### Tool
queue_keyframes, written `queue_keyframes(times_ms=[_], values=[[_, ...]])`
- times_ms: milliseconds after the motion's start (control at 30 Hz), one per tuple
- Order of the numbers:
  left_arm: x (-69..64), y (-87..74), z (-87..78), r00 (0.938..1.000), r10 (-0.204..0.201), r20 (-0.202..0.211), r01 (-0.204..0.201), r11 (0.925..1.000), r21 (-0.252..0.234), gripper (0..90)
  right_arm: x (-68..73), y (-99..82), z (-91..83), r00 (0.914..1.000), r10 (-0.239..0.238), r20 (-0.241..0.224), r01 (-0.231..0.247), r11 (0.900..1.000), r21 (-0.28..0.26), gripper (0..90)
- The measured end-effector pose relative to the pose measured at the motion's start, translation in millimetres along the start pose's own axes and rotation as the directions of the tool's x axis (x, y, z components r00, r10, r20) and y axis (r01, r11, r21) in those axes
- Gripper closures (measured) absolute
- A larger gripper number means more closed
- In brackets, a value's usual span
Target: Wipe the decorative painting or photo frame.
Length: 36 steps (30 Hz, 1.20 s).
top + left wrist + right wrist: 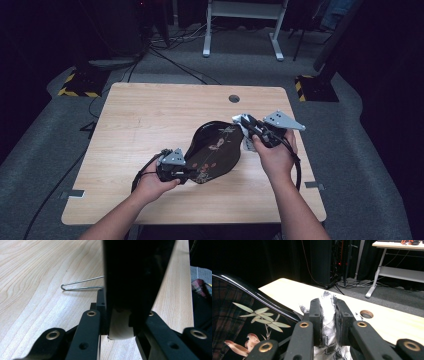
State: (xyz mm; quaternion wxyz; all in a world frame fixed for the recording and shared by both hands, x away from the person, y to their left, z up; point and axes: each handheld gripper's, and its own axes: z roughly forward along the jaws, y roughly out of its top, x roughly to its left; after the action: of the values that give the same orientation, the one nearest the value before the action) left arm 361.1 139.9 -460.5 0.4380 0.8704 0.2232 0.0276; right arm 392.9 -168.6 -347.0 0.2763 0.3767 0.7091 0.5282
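both grippers grip: left gripper (189, 174) clamps the black tray (215, 150), right gripper (248, 125) the patterned cloth (328, 315).

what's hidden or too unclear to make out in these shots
- High view: what the left hand-held gripper grips on the glossy black tray painted with birds and bamboo; too small.
- Left gripper view: the thin bent steel wire on the light wooden table; the dark tray edge hides its right end.
- Right gripper view: the full shape of the white black-patterned cloth in the right hand-held gripper; jaws and bottom edge cut it off.
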Motion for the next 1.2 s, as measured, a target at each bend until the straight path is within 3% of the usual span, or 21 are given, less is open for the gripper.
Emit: queue_keyframes(times_ms=[300, 633, 1200], values=[[-0.4, 0.1, 0.1, 1.0000, 0.002, 0.002, -0.002, 1.0000, 0.000, 79.4, -5.4, -5.3, -4.9, 0.9999, -0.005, 0.017, 0.005, 0.9997, 0.024, 78.9], [-1.5, 0.9, 0.6, 1.0000, 0.009, 0.003, -0.009, 0.9999, 0.004, 79.5, -4.0, -8.6, -16.3, 0.9983, -0.050, 0.029, 0.048, 0.9980, 0.040, 78.9], [-2.3, 1.7, 2.4, 0.9996, 0.023, 0.015, -0.024, 0.9997, 0.001, 79.7, -6.7, -15.2, -14.5, 0.9964, -0.062, 0.058, 0.059, 0.9968, 0.054, 78.8]])
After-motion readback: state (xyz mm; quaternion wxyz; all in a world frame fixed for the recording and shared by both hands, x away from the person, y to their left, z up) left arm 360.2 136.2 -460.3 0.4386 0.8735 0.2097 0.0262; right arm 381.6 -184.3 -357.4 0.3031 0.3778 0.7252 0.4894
